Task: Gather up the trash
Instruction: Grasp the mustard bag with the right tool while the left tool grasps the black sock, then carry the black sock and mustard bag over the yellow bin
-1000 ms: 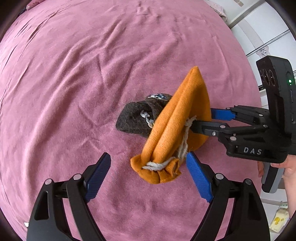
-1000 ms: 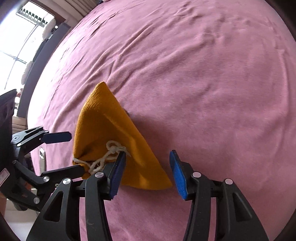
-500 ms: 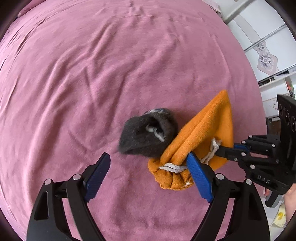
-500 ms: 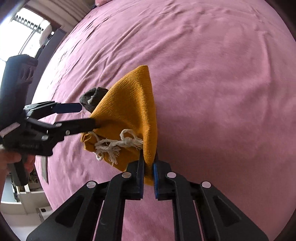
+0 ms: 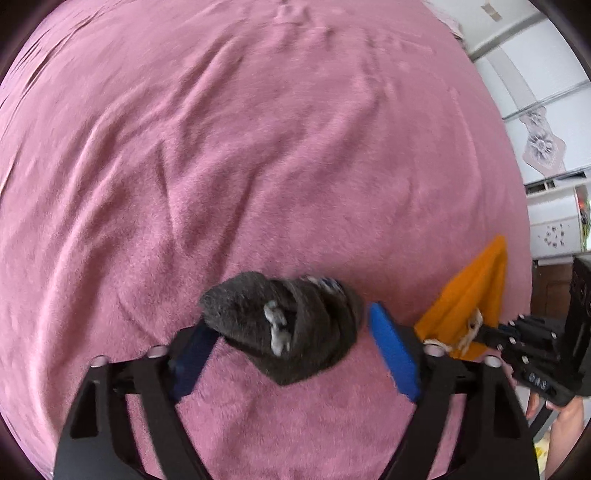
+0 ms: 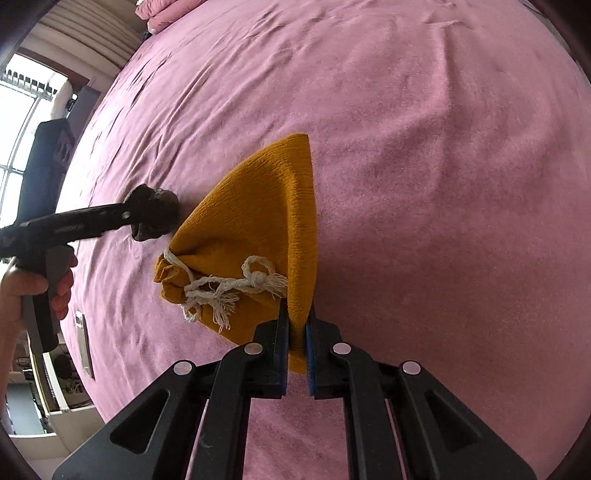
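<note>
A crumpled dark grey cloth bundle point(image 5: 258, 310) with pale scraps in its folds lies on the pink bedspread point(image 5: 258, 147). My left gripper point(image 5: 291, 325) reaches down around it with its jaws closing. The bundle sits between the blue pads; the right pad point(image 5: 391, 350) stands just clear of it. An orange drawstring bag point(image 6: 258, 214) with a white cord lies to its right. My right gripper point(image 6: 297, 325) is shut on the bag's near edge. The right wrist view shows the bundle point(image 6: 159, 214) beside the bag and a hand point(image 6: 37, 291) holding the left gripper.
The bedspread fills both views. White cupboards point(image 5: 546, 110) stand past the bed's right side. A bright window point(image 6: 22, 110) and the bed's edge lie at the left of the right wrist view, with a slim grey flat object point(image 6: 84, 343) near that edge. Pink pillows point(image 6: 162, 14) sit far back.
My right gripper shut on the orange bag's edge and drew the bag away from the dark bundle. My left gripper came down over the bundle and its jaws narrowed.
</note>
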`<state>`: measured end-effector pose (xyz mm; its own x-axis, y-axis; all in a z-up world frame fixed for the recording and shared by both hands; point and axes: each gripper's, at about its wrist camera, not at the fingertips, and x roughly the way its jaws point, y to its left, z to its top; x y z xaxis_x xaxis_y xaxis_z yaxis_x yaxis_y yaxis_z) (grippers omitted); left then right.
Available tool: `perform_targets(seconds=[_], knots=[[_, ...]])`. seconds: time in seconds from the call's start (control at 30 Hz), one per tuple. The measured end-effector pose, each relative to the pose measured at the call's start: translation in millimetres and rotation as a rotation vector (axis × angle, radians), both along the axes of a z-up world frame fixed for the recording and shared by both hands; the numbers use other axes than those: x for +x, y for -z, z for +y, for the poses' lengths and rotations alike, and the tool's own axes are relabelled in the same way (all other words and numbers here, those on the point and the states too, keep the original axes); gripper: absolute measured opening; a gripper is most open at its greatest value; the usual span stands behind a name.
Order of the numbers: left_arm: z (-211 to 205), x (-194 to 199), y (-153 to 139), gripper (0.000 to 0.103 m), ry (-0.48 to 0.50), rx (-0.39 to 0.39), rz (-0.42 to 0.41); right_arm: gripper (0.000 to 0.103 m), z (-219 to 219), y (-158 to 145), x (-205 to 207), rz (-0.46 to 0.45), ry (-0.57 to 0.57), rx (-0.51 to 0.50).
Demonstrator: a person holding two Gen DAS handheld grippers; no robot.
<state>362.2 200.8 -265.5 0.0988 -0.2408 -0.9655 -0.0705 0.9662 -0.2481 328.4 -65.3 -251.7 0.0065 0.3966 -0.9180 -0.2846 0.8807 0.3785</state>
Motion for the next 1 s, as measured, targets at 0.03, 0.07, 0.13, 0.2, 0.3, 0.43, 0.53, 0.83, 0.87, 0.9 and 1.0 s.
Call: perform_targets(seconds=[0.03, 0.07, 0.13, 0.2, 0.3, 0.43, 0.53, 0.83, 0.87, 0.9, 1.0], knots=[[-1, -3, 1, 0.068, -0.002, 0.005, 0.008, 0.007, -1, 0, 0, -0.002, 0.0, -0.003], [0, -4, 1, 0.067, -0.004, 0.015, 0.007, 0.007, -2, 0, 0, -0.003, 0.001, -0.004], [-9, -4, 1, 0.062, 0.008, 0.046, 0.002, 0.007, -3, 0, 0, -0.003, 0.011, -0.004], [-20, -7, 0, 0.056, 0.018, 0.068, -0.002, 0.007, -3, -1, -2, -0.006, 0.018, 0.002], [-30, -15, -4, 0.053, 0.005, 0.061, -0.015, 0.007, -4, -5, -7, -0.003, 0.025, 0.013], [-43, -40, -13, 0.052, -0.005, 0.02, -0.024, 0.007, -7, -14, -16, -0.015, 0.038, 0.013], [-60, -60, -20, 0.052, 0.013, 0.0, -0.029, 0.007, -14, -24, -27, -0.027, 0.052, 0.014], [-122, -118, -35, 0.052, 0.054, -0.047, -0.026, 0.007, -51, -52, -78, -0.042, 0.105, -0.002], [-132, -126, -38, 0.052, 0.068, -0.045, -0.026, 0.007, -58, -54, -84, -0.043, 0.112, -0.006], [-140, -136, -40, 0.052, 0.078, -0.041, -0.028, 0.007, -65, -57, -92, -0.045, 0.121, -0.01], [-166, -147, -48, 0.052, 0.127, -0.03, -0.038, 0.007, -90, -63, -117, -0.052, 0.146, -0.028]])
